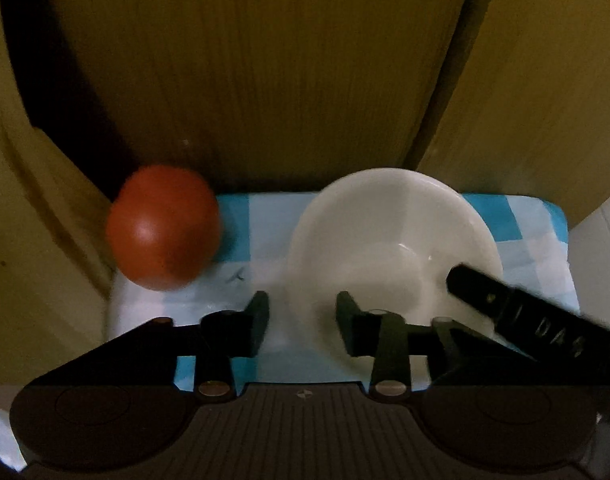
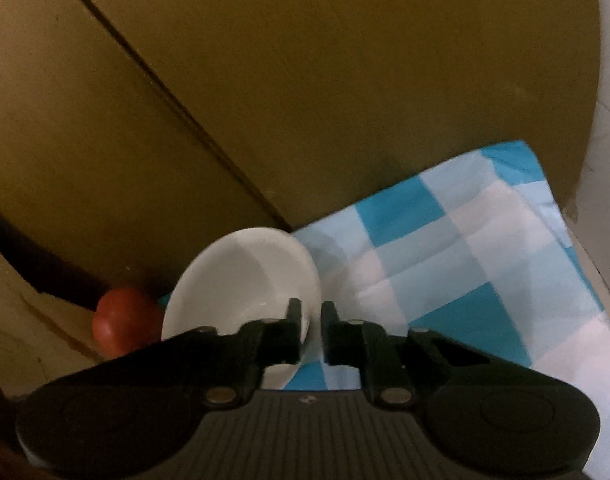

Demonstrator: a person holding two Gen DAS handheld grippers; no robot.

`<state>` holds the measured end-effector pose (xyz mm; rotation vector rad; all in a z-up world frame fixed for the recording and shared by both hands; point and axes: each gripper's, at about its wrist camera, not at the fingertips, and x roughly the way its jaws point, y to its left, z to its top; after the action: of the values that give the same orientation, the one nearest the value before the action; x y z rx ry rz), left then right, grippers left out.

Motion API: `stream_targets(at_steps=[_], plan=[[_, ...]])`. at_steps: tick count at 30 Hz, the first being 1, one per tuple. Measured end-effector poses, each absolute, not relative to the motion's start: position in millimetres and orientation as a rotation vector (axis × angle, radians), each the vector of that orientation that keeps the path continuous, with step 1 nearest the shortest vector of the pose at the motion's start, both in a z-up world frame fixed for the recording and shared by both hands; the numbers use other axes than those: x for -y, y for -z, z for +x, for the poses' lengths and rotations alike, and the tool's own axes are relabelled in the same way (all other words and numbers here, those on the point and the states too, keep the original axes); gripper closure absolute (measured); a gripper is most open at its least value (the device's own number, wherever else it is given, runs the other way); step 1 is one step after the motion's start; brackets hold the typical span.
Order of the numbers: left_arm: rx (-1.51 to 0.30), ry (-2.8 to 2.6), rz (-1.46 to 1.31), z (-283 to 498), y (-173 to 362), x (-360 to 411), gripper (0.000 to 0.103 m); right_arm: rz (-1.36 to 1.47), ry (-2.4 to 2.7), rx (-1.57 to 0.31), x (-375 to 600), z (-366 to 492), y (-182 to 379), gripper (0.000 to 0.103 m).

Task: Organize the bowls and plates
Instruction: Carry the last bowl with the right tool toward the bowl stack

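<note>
On checked cloth (image 2: 485,248) – R gripper (image 2: 311,320) pinches white bowl (image 2: 241,276) rim; L gripper (image 1: 303,308) (fingers apart, empty) just left of bowl – red ball (image 1: 163,226) apart

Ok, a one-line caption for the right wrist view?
Right gripper clamps the rim of a white ceramic bowl on a blue-checkered cloth, a round red-orange object beyond it.

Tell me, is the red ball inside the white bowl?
No, the ball sits on the checkered cloth, left of the bowl.
</note>
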<state>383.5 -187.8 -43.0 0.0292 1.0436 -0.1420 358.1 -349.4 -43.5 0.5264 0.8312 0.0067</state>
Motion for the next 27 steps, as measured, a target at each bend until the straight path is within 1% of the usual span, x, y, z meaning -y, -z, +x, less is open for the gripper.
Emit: stream_targets(at_steps=[1,2,3,8,20,27], plan=[[-1.044,0.143,0.027,383.5,42.6,187.0,0.065,0.526,-0.010,-0.832,348.5,358.0,43.8,0.094],[-1.046,0.151,0.032,382.7,41.3,187.3,0.073,0.529,-0.013,-0.834,348.5,358.3,43.7,0.094],[-1.049,0.143,0.041,381.7,40.2,188.1,0.077,0.535,-0.013,-0.834,348.5,357.1,42.3,0.094],[-1.023,0.145,0.059,369.6,28.1,187.1,0.077,0.533,-0.022,-0.814,349.0,346.9,25.3,0.094],[-0.958,0.166,0.073,329.3,-25.1,184.2,0.076,0.506,-0.031,-0.782,342.5,299.7,-27.3,0.093],[-0.954,0.190,0.062,296.3,-36.0,180.0,0.073,0.489,-0.034,-0.782,334.2,259.5,-41.6,0.093]])
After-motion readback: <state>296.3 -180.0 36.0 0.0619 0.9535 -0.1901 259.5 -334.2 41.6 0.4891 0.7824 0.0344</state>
